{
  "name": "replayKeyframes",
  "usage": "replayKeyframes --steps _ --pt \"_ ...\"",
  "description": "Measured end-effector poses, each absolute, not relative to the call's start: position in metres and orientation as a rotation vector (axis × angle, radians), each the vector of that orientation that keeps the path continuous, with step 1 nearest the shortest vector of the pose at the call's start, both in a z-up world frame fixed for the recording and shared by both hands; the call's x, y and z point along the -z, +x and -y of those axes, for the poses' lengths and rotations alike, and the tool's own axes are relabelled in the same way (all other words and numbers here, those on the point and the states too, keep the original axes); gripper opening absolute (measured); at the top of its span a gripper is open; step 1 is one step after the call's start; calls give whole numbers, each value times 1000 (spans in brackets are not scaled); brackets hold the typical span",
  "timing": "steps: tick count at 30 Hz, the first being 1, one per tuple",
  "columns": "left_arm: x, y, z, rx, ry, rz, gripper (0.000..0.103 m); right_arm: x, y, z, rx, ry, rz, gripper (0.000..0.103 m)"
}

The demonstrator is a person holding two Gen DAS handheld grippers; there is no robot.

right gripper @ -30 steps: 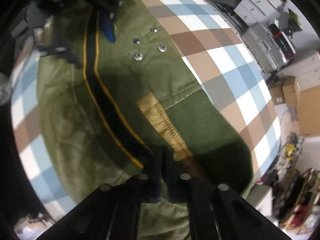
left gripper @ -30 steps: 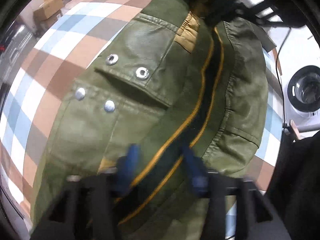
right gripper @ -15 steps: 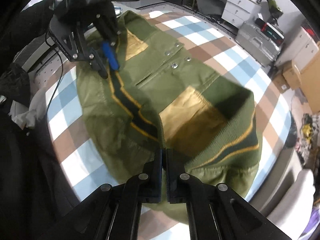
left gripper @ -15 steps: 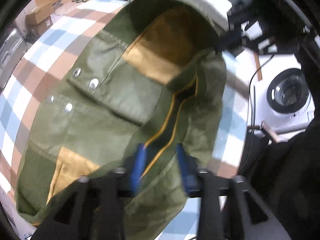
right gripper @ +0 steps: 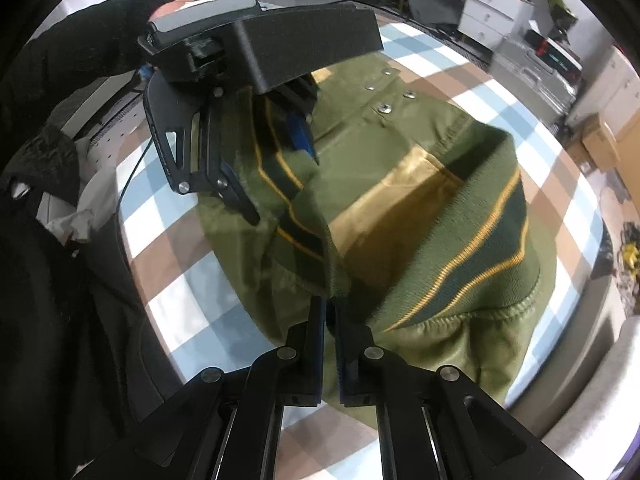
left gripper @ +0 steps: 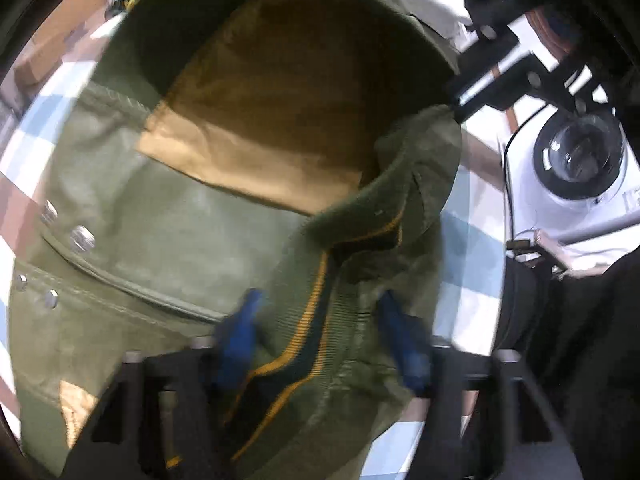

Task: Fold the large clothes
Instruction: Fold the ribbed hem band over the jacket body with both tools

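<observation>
An olive green jacket with snap buttons and a tan lining lies on the checked table. Part of it is lifted and turned over, so the lining shows. My left gripper has the striped ribbed hem bunched between its blue fingertips, and its jaws are closing on it. In the right wrist view the left gripper hangs above the jacket with the hem rising into it. My right gripper pinches a corner of the ribbed hem. Its jaws stand nearly together and are just starting to open.
A white washing machine stands beyond the table's edge. A silver suitcase, white drawers and cardboard boxes line the far side. A person's black sleeve reaches in at the upper left.
Both grippers have lifted the hem off the flat jacket and carried it over, which exposed the tan lining. The left gripper has come closer to the right one.
</observation>
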State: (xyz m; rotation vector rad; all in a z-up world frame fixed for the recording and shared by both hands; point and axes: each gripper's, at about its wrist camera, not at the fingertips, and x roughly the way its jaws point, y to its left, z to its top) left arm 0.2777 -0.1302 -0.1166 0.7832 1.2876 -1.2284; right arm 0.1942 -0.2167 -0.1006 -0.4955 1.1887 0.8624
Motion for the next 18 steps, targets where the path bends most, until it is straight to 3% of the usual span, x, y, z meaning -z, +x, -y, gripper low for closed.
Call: replayKeyframes --steps 1,5,10,12,13,14,18 --pt "116 276 130 1229 779 -1292 6 101 197 217 -873 -483 -1189 9" --pt "111 258 128 1207 791 -1264 6 105 204 200 -890 -490 -1169 38" --pt "104 232 127 1151 813 -1217 6 121 216 178 -813 -564 -1146 41" --pt "106 224 128 1102 829 -1196 5 128 225 175 -780 -539 -1160 34" --pt "108 222 127 1095 820 -1211 5 131 229 174 -755 -540 -1171 26" --pt "111 218 124 1089 811 -1215 5 132 230 173 -745 -554 -1171 10" --pt "108 209 118 1112 773 -1179 5 131 227 179 -774 -535 -1170 4"
